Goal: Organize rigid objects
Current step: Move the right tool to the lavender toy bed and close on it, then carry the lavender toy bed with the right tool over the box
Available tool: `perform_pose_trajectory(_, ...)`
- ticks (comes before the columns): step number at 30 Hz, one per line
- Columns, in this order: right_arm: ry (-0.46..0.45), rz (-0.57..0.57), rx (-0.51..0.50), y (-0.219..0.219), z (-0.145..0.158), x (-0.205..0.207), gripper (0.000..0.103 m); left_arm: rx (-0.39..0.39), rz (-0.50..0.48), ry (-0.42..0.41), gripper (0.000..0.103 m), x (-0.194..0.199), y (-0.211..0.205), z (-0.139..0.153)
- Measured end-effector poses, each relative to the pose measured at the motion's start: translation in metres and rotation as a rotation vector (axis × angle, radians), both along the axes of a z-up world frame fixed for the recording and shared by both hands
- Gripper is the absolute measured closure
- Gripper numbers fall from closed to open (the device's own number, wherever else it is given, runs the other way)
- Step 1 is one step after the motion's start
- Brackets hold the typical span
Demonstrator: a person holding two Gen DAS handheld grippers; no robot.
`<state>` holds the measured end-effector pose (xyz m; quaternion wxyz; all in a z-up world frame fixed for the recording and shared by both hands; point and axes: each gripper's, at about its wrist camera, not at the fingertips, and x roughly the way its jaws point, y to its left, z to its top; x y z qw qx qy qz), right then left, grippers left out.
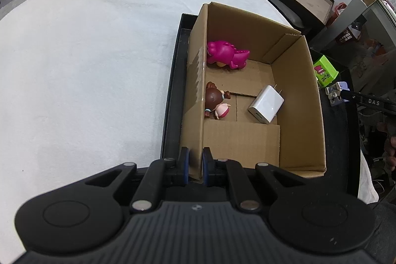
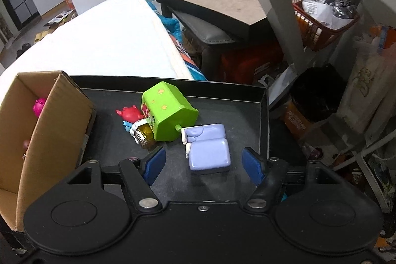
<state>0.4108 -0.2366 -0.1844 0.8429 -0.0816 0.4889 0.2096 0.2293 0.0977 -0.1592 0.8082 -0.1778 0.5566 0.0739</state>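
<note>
Pinching cardboard box wall, left gripper.

Left gripper: jaws nearly closed, blue pads clamped on either side of the near-left wall of the cardboard box, one finger outside, one inside. Gripper points forward and down along that wall, body level. Right gripper: jaws spread wide, blue pads well apart, nothing between them in contact. It hangs low over the black tray, tilted forward, with the lilac bed toy sitting in the gap between the fingers, touching neither pad. Right gripper's tip also visible at the far right of the left wrist view.
</note>
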Motion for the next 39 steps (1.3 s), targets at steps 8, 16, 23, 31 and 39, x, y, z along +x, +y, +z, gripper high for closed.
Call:
perform_pose_trajectory(8,0.023,0.008,-0.048,0.015,-0.013,0.011,0.035,0.001,-0.001,0.001,0.093,0.000,0.000,0.000)
perform_pose_trajectory(16,0.085,0.050,-0.105,0.028,-0.016,-0.002,0.060,0.003,-0.003,0.003,0.093,0.001,-0.001,-0.001)
perform_pose_trajectory(23,0.090,0.033,-0.104,0.030,-0.003,-0.013,0.060,0.002,-0.006,0.001,0.093,0.000,0.000,-0.001)
perform_pose_trajectory(31,0.067,0.044,-0.084,0.037,0.025,-0.026,0.060,0.004,-0.008,0.001,0.093,0.000,-0.001,-0.001)
perform_pose_trajectory(39,0.022,0.074,-0.041,0.052,0.061,-0.036,0.060,0.002,-0.016,0.000,0.093,0.000,-0.003,-0.001)
